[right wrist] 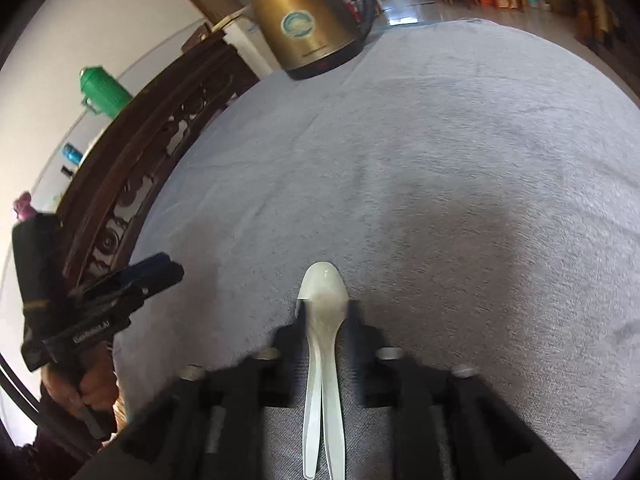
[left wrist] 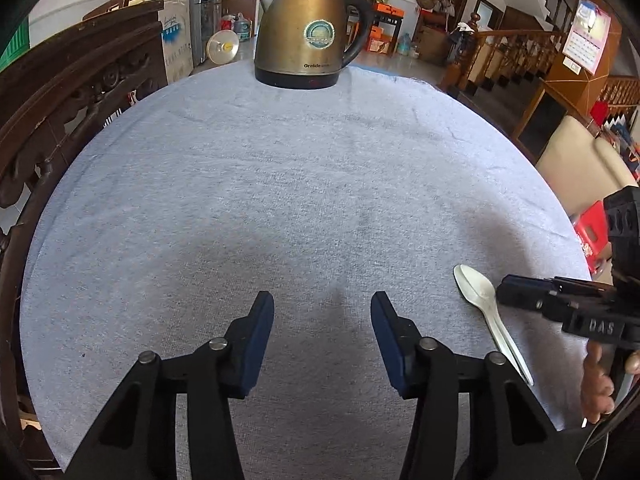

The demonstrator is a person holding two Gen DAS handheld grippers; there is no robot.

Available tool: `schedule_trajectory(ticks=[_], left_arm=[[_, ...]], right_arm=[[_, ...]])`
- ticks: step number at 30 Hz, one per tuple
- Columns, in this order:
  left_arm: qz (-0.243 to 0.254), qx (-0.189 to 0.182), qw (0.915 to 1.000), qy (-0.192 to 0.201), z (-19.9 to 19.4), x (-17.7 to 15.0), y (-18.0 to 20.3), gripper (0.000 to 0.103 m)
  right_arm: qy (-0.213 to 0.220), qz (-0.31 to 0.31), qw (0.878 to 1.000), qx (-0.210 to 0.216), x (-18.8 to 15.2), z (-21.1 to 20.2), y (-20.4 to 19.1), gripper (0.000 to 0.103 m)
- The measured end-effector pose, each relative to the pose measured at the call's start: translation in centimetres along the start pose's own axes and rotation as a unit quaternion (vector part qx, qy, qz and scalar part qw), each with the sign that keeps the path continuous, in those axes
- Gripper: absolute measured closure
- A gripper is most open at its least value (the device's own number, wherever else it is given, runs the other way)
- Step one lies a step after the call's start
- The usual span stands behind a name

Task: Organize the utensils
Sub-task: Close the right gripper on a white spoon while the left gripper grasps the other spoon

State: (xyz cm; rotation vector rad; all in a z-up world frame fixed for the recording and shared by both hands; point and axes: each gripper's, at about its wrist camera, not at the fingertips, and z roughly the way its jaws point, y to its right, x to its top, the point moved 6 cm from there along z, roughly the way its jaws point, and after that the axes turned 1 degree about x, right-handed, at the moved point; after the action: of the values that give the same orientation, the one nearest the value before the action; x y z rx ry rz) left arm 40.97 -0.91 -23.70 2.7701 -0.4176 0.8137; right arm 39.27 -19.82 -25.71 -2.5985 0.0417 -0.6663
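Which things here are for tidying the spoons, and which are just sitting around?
For the job:
- white spoons, two stacked, lying between the right gripper's jaws
- left gripper, open and empty

Just there:
- brass kettle at the far edge
- blue cloth on the table
- carved wooden chair

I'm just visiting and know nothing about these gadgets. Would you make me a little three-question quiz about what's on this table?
1. True or false: the left gripper holds something between its fingers.
2. Where do the white spoons lie relative to the right gripper? A) between its fingers B) beside the kettle C) on the chair
3. Fill in: the brass-coloured kettle stands at the ___ edge of the cloth-covered table.

Key: 1 false, its fingers are spread with nothing between; 2 A, though blur hides whether they touch; 3 far.
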Motion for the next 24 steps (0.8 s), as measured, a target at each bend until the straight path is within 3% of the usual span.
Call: schedule_trajectory(ticks=[1,2,3,5,6,11,19,24], left_arm=[[0.002,-0.001,1.0,0.001,0.0,0.0,0.0,0.051],[0.004,0.0,1.0,0.001,0.1,0.1,0.1,0.051],[0.006,0.004,1.0,-0.002,0.2,0.1,0.1,0.051],[0.004,0.006,1.0,-0.007,0.5,0.1,0.0,0.051],[0.002,0.004,1.0,-0.009,0.6,0.1,0.0,0.051],[0.013,-0.009,0.9998,-0.013,1.1,0.3,1.3,0.051],[0.05,-0.071,0.996,-0.022,3.6,1.3,5.4,0.051],[0.087,-0.112,0.9895,-0.027,4.9,2.0,8.3,0.051]], right_arm=[[-0.001,-0.005,1.0,-0.004,0.1,0.3,-0.1,0.04],[0.0,-0.01,1.0,-0.003,0.3,0.6,-0.4,0.04],[0.001,-0.017,1.0,0.001,0.3,0.9,-0.7,0.042],[-0.003,-0.027,1.0,-0.003,0.3,1.6,-1.0,0.065],[-0.007,-0.037,0.999,-0.018,0.2,2.1,-1.2,0.071],[0.01,-0.056,0.998,-0.032,0.2,1.9,-1.5,0.072],[0.052,0.029,0.998,-0.019,-1.0,-1.2,2.4,0.072],[0.066,0.021,0.994,-0.08,-2.3,-3.3,3.4,0.072]])
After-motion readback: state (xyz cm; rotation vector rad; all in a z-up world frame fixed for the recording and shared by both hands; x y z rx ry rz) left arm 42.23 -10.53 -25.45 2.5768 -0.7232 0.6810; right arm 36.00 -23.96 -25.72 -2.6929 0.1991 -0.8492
